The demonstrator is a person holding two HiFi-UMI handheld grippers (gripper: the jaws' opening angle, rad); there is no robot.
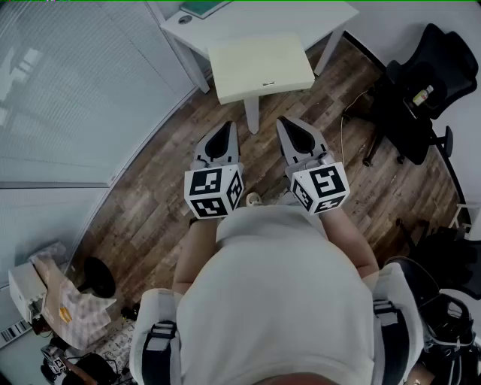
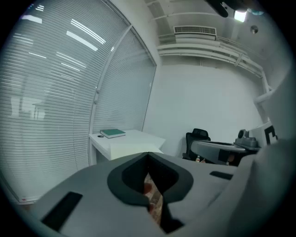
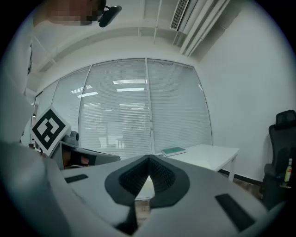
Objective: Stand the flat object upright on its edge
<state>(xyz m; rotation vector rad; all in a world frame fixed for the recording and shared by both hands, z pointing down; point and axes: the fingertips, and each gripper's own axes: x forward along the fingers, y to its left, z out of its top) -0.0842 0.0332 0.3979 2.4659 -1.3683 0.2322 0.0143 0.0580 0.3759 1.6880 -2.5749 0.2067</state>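
Observation:
A green book (image 1: 203,7) lies flat at the far corner of the white table (image 1: 301,19); it also shows in the left gripper view (image 2: 113,133) and the right gripper view (image 3: 173,151). My left gripper (image 1: 223,128) and right gripper (image 1: 289,124) are held side by side in front of my body, over the wooden floor and well short of the table. Each one's jaws meet at the tips with nothing between them, as the left gripper (image 2: 148,153) and the right gripper (image 3: 149,158) show in their own views. Neither gripper touches the book.
A low cream side table (image 1: 259,66) stands between me and the white table. A black office chair (image 1: 421,90) with a bottle on it is at the right. Window blinds (image 1: 68,90) run along the left. Bags and clutter (image 1: 60,308) lie at the lower left.

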